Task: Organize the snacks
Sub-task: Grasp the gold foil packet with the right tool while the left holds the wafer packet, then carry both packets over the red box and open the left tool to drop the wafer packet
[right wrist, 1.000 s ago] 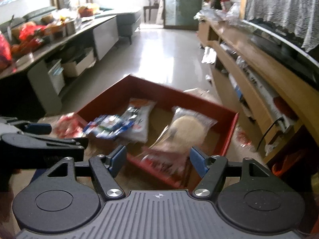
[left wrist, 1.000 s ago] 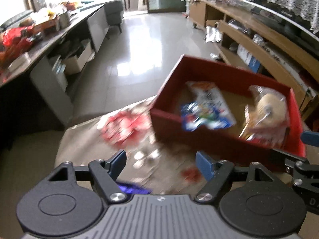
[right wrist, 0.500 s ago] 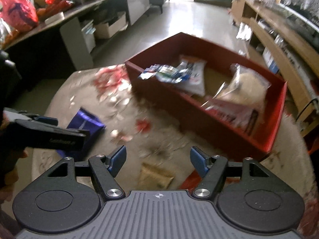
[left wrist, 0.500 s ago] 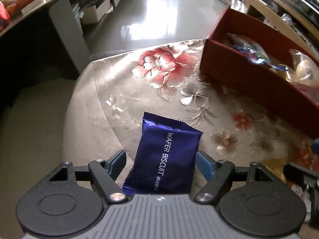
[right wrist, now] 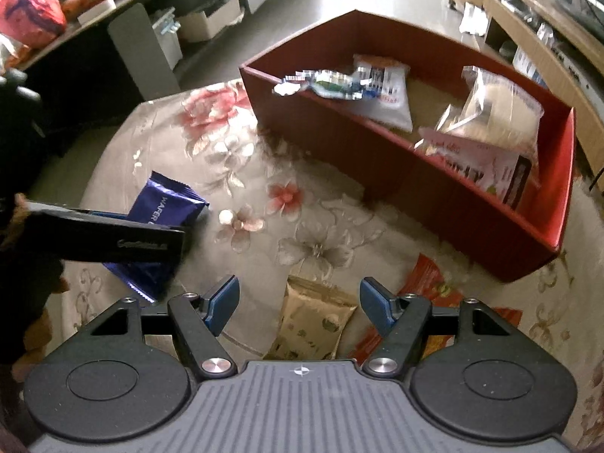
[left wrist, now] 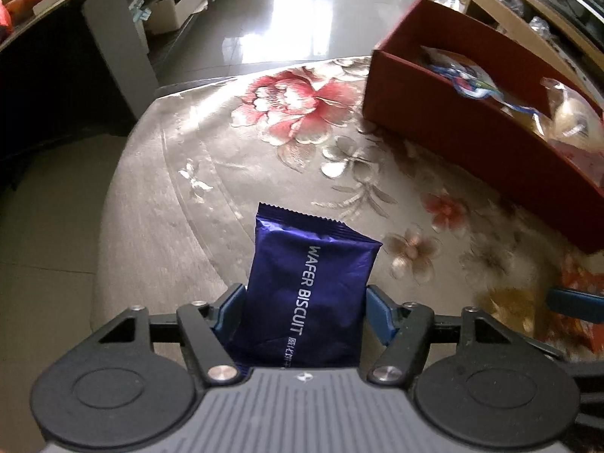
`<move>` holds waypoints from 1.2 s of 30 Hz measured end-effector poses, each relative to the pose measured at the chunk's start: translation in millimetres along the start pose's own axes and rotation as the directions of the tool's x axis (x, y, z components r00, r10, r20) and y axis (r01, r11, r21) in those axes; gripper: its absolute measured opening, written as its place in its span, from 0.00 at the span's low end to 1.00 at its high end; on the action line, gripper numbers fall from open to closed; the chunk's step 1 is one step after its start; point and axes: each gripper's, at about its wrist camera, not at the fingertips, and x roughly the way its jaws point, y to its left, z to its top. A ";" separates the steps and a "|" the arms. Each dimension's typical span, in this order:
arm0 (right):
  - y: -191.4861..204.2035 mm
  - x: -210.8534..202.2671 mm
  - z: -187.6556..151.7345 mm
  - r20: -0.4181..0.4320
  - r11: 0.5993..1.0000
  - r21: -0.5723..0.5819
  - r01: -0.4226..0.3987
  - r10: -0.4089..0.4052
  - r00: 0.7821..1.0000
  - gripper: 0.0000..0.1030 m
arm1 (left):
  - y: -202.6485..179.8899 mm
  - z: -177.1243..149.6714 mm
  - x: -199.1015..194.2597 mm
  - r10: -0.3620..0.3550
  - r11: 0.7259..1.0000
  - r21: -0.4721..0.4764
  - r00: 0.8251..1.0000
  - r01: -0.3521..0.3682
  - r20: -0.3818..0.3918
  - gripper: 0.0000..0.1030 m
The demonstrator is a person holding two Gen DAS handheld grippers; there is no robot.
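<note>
A blue wafer biscuit packet (left wrist: 313, 287) lies on the flowered tablecloth (left wrist: 196, 173). It sits between the fingers of my left gripper (left wrist: 304, 307), whose jaws are closing, with both blue pads touching the packet's side edges. The right wrist view shows the same packet (right wrist: 166, 204) under the left gripper's black finger (right wrist: 113, 239). My right gripper (right wrist: 300, 304) is open above a tan snack packet (right wrist: 313, 321), pads well clear of it. A red packet (right wrist: 426, 287) lies beside it. The red box (right wrist: 377, 143) holds several snack bags.
The red box (left wrist: 453, 128) stands at the table's far right. The round table's edge (left wrist: 124, 173) falls away on the left to the floor. Beyond it are a dark counter (right wrist: 94, 19) with bags and wooden shelving (right wrist: 528, 37) on the right.
Both grippers have tipped downward from the red box toward the tabletop. The blue packet came between the left jaws, which then narrowed onto it. The right gripper lowered over the tan packet.
</note>
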 end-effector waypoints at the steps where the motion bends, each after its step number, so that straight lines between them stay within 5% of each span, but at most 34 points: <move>1: 0.2 2.0 -1.6 -0.007 1.000 0.005 -0.003 0.003 1.000 0.74 | -1.4 -2.1 -2.9 -0.006 1.000 0.006 1.000 0.006 0.001 0.69; 12: 13.2 21.0 -16.3 -0.061 0.996 -0.055 0.071 -0.075 0.995 0.73 | -11.5 -16.4 -9.0 0.001 0.998 0.068 1.000 -0.002 0.015 0.69; 26: 13.2 21.2 -25.7 -0.063 0.994 -0.098 0.055 -0.062 0.996 0.81 | -10.3 -20.4 1.2 0.018 0.996 0.091 1.000 -0.018 0.006 0.79; 28: 16.2 20.9 -26.9 -0.055 0.989 -0.126 0.073 -0.081 0.995 0.77 | -13.1 -21.4 0.1 0.024 0.994 0.103 1.000 -0.026 0.014 0.77; 32: 18.4 15.4 -25.2 -0.044 0.987 -0.145 0.062 -0.069 0.997 0.47 | -18.5 -22.9 -3.6 0.022 0.991 0.129 0.999 -0.025 0.023 0.68; 36: 21.0 11.1 -26.6 -0.040 0.984 -0.162 0.070 -0.078 0.996 0.45 | -21.6 -24.0 -6.4 0.018 0.990 0.142 1.000 -0.021 0.024 0.67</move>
